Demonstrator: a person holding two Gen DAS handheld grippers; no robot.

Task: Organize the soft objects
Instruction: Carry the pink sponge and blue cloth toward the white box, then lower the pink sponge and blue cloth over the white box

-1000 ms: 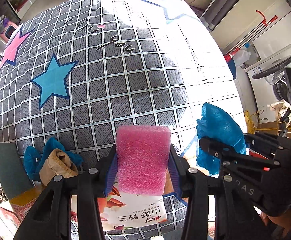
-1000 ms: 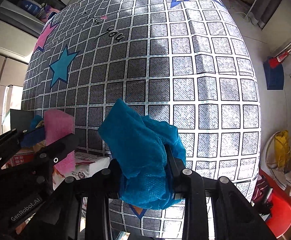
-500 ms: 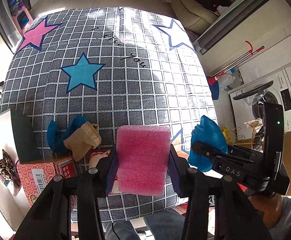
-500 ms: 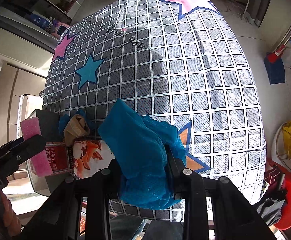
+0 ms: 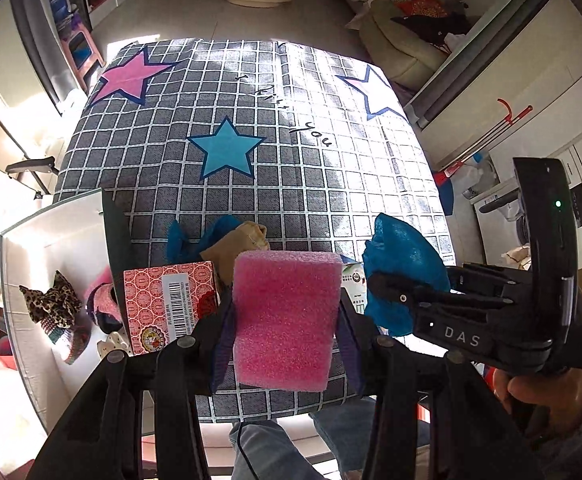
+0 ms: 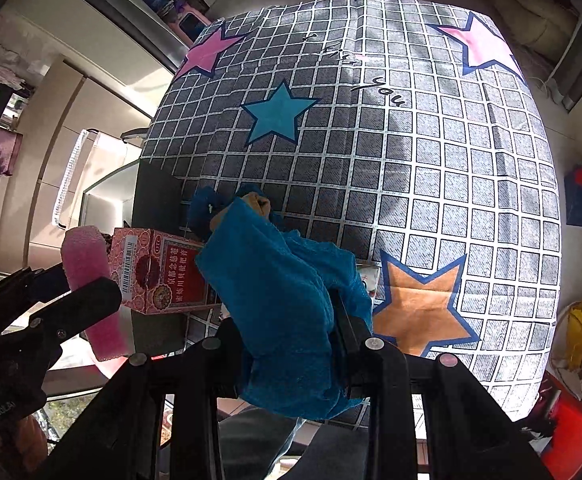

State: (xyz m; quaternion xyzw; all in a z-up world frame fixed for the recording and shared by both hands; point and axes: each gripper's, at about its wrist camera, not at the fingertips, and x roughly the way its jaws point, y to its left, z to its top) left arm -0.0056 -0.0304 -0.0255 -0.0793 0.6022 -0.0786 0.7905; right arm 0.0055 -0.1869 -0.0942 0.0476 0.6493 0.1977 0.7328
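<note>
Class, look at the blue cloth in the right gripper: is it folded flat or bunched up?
Bunched up. The blue cloth bulges in crumpled folds between the right gripper's fingers, spilling over both sides rather than lying in flat layers.

Black gripper (image 5: 287, 316), silver screws, "DAS" lettering

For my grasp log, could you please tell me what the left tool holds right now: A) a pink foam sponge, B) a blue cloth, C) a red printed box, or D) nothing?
A: in the left wrist view the left tool is shut on the pink foam sponge, its fingers pressing both sides, while the right tool grips the blue cloth.
</note>
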